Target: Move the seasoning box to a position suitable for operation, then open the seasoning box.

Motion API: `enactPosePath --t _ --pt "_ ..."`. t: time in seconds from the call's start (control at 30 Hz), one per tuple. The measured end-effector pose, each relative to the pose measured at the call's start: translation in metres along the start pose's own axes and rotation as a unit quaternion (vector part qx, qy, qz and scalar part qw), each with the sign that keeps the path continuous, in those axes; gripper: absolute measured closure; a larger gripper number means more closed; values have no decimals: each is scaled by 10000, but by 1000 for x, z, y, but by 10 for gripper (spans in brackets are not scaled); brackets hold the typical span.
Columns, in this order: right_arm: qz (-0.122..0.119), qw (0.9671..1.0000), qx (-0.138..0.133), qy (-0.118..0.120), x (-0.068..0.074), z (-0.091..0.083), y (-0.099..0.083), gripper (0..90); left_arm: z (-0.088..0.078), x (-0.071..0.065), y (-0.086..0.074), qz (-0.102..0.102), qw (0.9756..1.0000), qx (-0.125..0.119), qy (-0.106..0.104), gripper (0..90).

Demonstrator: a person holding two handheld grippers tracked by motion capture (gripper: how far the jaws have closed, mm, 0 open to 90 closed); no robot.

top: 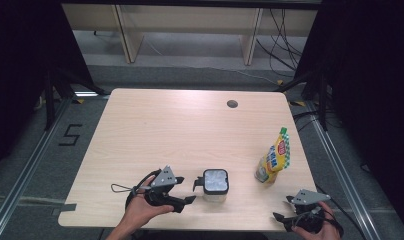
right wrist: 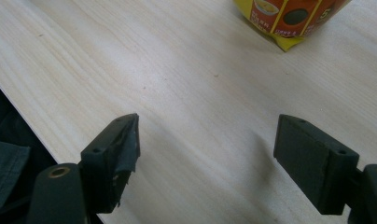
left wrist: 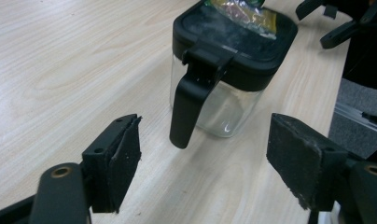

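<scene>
jar (top: 215, 185), clear glass-looking body with black square lid and a black handle (left wrist: 191, 105) hanging down its side, sits near the table's (top: 180, 130) front edge. left gripper (left wrist: 203, 161) open, aimed at the handle, not touching. right gripper (right wrist: 207, 156) open, empty, near the yellow pouch (top: 274, 159). likely rigid, slippery, breakable; the handle looks the best hold.

A pale wooden table (top: 155, 130) carries a black-lidded glass jar (top: 215, 185) and a yellow pouch (top: 274, 159).
</scene>
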State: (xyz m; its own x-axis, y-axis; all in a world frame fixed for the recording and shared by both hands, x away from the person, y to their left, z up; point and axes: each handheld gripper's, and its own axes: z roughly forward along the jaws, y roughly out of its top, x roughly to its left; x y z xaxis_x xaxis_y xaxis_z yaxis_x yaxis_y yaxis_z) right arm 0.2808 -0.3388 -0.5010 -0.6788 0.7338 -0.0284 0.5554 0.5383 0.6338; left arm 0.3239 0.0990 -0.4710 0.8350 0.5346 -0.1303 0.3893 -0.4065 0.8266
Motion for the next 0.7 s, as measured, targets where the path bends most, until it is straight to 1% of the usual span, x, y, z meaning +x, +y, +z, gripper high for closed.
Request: enactPosePath --t 0.03,0.07,0.1,0.13,0.17,0.2,0.23,0.27,0.3,0.33,0.4,0.43,0.47,0.5,0.53,0.57,0.6,0.63,0.7 --pt "12 10000 11 5 0 0 0 236 -1 -2 2 53 10000 -54 52 258" --pt "130 9999 23 9 2 0 -1 236 -2 -1 2 99 9999 6 43 261" --pt "115 9999 22 9 2 0 -1 236 -1 -5 2 -81 9999 -85 57 281" --pt "115 9999 22 9 2 0 -1 236 -1 -5 2 -81 9999 -85 57 299" --pt "96 10000 17 -1 1 0 -1 236 -3 -3 3 21 10000 -47 -44 299" --pt "19 10000 5 -8 0 0 0 236 -2 -5 3 -52 10000 -77 -16 301" --pt "14 10000 33 24 0 0 1 236 -4 -6 3 22 10000 -24 -4 311" --pt "14 10000 33 24 0 0 1 236 -4 -6 3 22 10000 -24 -4 322" --pt "26 10000 35 23 1 0 1 236 -4 -7 3 -6 10000 -95 -11 322" --pt "-14 10000 18 21 1 1 2 236 -6 -7 4 50 9999 -148 62 380" --pt "-29 10000 22 21 1 1 2 236 -7 -8 5 22 9998 -164 88 474" --pt "-33 10000 19 19 1 1 2 236 -9 -7 7 83 9997 -181 133 474" --pt "-57 10000 27 12 1 2 1 236 -10 -8 8 96 9997 -201 127 527" --pt "-38 10000 75 29 0 2 2 236 -13 -7 11 270 9992 -250 126 626" --pt "-38 10000 75 29 0 2 2 236 -13 -7 11 270 9992 -250 126 670" --pt "-27 10000 93 2 0 2 2 235 -14 -8 13 295 9990 -312 134 670" --pt "-63 9999 77 20 1 2 2 236 -13 -9 14 277 9987 -413 144 762" --pt "-63 9999 77 20 1 2 2 236 -15 -10 16 365 9984 -400 172 762" --pt "-55 10000 67 -17 3 1 3 237 -12 -12 23 407 9978 -503 114 843"
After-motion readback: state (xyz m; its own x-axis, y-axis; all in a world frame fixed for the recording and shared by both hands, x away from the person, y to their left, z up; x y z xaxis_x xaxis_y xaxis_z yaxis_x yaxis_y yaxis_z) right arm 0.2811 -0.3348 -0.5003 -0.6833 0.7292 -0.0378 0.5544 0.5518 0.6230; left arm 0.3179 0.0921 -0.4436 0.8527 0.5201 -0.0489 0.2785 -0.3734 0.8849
